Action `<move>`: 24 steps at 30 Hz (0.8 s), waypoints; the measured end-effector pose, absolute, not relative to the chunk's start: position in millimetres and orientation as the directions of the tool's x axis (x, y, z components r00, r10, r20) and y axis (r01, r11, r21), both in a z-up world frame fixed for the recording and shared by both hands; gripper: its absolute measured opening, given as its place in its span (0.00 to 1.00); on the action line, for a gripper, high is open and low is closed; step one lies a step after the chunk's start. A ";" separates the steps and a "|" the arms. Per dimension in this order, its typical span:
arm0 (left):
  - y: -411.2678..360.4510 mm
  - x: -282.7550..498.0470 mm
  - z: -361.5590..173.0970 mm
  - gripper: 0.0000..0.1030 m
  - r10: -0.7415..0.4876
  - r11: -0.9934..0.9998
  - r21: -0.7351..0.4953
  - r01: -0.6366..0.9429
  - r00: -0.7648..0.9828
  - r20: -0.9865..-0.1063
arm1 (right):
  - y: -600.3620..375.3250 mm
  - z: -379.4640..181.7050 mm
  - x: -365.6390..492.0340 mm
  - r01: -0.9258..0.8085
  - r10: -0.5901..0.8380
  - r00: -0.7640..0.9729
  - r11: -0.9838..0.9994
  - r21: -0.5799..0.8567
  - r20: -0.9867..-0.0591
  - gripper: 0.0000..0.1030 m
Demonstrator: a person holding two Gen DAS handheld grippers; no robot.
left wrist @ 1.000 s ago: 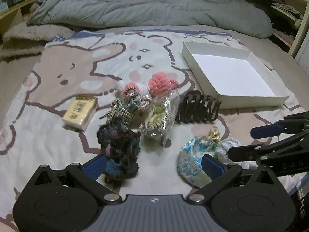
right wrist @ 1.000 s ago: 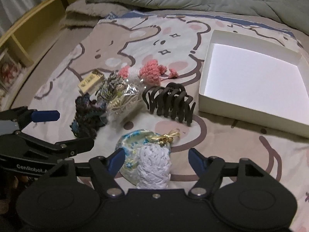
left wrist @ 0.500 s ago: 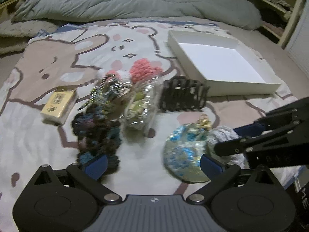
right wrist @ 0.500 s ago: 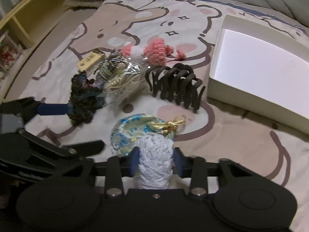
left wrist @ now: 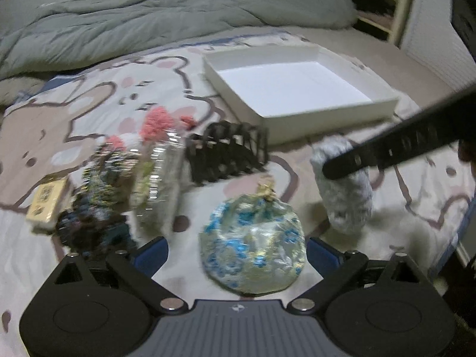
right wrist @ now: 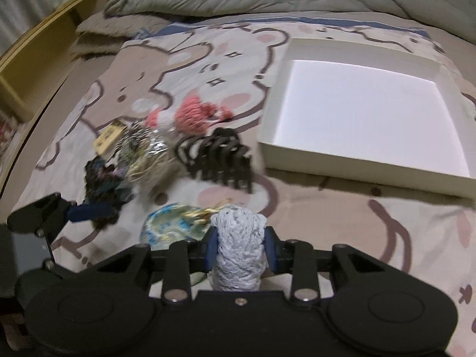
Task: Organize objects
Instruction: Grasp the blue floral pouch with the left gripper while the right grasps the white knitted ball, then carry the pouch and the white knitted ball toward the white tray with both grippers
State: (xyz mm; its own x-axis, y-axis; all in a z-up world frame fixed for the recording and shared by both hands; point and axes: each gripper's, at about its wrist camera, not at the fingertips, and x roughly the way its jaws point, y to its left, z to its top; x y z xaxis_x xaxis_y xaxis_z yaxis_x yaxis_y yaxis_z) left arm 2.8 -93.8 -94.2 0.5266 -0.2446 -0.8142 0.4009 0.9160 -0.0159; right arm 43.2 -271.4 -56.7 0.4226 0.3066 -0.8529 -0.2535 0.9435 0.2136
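My right gripper (right wrist: 239, 250) is shut on a white knitted roll (right wrist: 238, 253) and holds it above the bed; the roll also shows in the left wrist view (left wrist: 345, 190) under the right gripper's black finger. My left gripper (left wrist: 236, 253) is open, its blue pads on either side of a blue-and-gold fabric pouch (left wrist: 254, 244) that lies on the blanket. An empty white box (right wrist: 363, 113) sits at the far right. A black hair claw (right wrist: 220, 157), a pink knitted piece (right wrist: 193, 116), a clear bag (left wrist: 160, 175), a dark knitted piece (left wrist: 89, 226) and a small yellow box (left wrist: 47, 199) lie to the left.
The things lie on a bear-print blanket (right wrist: 208, 59). A grey duvet (left wrist: 148, 29) is piled at the far end. A yellow wooden shelf (right wrist: 35, 44) runs along the left, and shelving (left wrist: 395, 9) stands at the far right.
My right gripper has shut on the white knitted roll and lifted it off the blanket. My left gripper has moved right, so the pouch now sits between its open fingers.
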 end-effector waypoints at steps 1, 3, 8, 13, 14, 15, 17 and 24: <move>-98.0 3.9 -97.8 0.96 -0.248 0.908 -0.013 0.418 0.514 -0.821 | -274.0 -57.4 43.7 -0.244 0.301 0.424 0.946 0.212 -0.854 0.33; -105.2 5.8 -104.2 0.96 -0.250 0.898 -0.010 0.439 0.494 -0.833 | -277.7 -59.0 44.9 -0.231 0.288 0.424 0.951 0.205 -0.859 0.33; -119.0 8.4 -115.4 0.96 -0.239 0.884 0.013 0.467 0.477 -0.845 | -282.9 -66.4 47.9 -0.205 0.251 0.416 0.962 0.178 -0.874 0.33; -122.0 14.8 -123.9 0.96 -0.220 0.894 0.014 0.447 0.467 -0.857 | -285.5 -75.0 52.2 -0.185 0.247 0.392 0.965 0.187 -0.886 0.38; -121.8 16.0 -125.3 0.95 -0.215 0.898 0.013 0.441 0.465 -0.859 | -285.9 -76.1 52.5 -0.177 0.247 0.390 0.965 0.191 -0.887 0.38; -121.4 17.5 -126.9 0.95 -0.208 0.901 0.015 0.434 0.462 -0.862 | -285.8 -76.7 52.8 -0.176 0.248 0.389 0.965 0.193 -0.887 0.44; -119.6 20.6 -129.8 0.95 -0.202 0.907 0.009 0.421 0.453 -0.868 | -285.5 -77.1 51.2 -0.172 0.249 0.386 0.966 0.195 -0.888 0.55; -115.5 25.7 -134.5 0.93 -0.196 0.923 -0.005 0.385 0.456 -0.868 | -279.6 -86.5 38.3 -0.167 0.254 0.344 0.964 0.208 -0.904 0.57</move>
